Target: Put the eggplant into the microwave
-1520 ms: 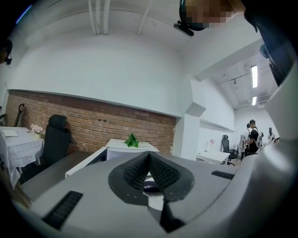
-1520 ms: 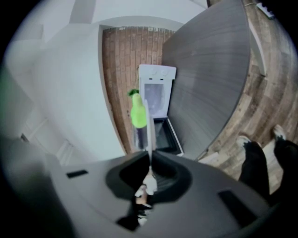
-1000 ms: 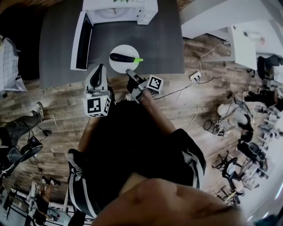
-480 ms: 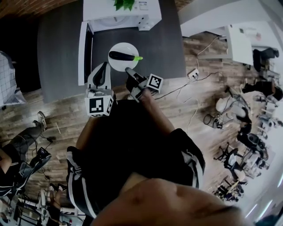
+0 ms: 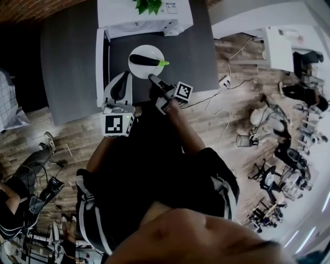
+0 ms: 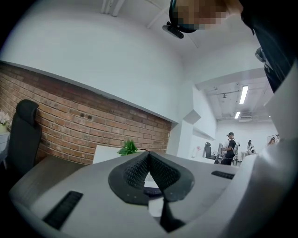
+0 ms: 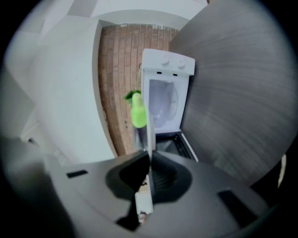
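Head view shows the eggplant [image 5: 145, 60] lying on a white plate [image 5: 149, 50] at upper centre, over the dark surface [image 5: 196, 46] just below the white microwave [image 5: 139, 15], whose door [image 5: 100, 62] hangs open at left. The right gripper [image 5: 152, 77] is clenched on the plate's near rim; in the right gripper view the rim runs edge-on between its jaws. The left gripper [image 5: 125, 75], left of the plate, has its jaws pressed together on nothing.
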Tool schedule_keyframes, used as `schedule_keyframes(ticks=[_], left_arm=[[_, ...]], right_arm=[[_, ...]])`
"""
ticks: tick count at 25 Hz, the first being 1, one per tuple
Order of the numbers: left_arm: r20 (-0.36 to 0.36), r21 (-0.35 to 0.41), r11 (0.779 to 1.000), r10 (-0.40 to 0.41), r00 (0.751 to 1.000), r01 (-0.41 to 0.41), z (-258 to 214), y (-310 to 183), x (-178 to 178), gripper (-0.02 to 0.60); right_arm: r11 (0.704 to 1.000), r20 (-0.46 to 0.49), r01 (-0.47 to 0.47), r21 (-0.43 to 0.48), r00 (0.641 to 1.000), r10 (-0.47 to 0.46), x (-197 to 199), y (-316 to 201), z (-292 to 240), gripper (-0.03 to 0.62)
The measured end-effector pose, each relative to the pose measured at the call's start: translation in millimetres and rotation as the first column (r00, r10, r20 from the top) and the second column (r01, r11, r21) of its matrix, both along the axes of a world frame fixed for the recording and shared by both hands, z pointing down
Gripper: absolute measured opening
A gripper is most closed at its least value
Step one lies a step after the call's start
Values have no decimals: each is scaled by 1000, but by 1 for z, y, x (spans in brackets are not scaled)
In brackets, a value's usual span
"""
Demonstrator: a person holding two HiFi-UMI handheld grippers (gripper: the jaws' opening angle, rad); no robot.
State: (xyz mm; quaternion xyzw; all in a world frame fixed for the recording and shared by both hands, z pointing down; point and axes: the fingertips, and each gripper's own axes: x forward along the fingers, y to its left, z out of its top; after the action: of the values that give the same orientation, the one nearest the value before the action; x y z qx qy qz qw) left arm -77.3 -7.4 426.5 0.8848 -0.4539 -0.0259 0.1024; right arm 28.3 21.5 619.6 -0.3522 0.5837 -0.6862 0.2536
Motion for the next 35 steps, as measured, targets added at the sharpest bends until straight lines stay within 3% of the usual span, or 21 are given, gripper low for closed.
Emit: schedule_keyframes(ticks=[7,17,35], left_arm=[[40,-30,995,-95,995,96,14,-21,-2,35],[35,16,974,-228,973,227,5,-48,0,35],[45,36,965,-262,964,261,1,-72,21,35]], right_arm=[[996,9,83,21,997,-83,2,-31,6,38],[984,1,177,-2,984,-177,17,-61,23,38],[979,-7,199,-50,980,-200,34,-97,63,38]])
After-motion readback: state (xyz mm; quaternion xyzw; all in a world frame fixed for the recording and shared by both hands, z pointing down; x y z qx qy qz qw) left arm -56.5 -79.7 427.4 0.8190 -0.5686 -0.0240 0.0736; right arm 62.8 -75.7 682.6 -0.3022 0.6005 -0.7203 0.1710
